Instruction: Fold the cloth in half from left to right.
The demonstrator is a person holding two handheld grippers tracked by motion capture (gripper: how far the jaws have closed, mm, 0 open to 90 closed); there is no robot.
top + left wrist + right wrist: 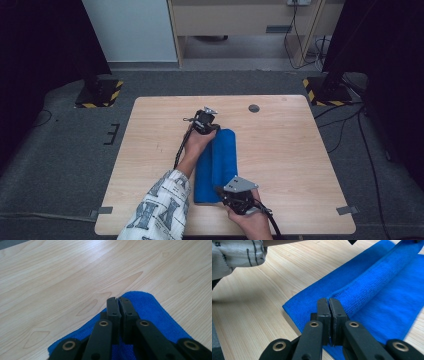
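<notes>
Left gripper (210, 131): far side, jaws pressed together, forearm in patterned sleeve (160, 210) reaching forward | Right gripper (224, 192): near edge, jaws pressed together, grey plate on top, hand (252, 222) behind it, cable trailing back
</notes>
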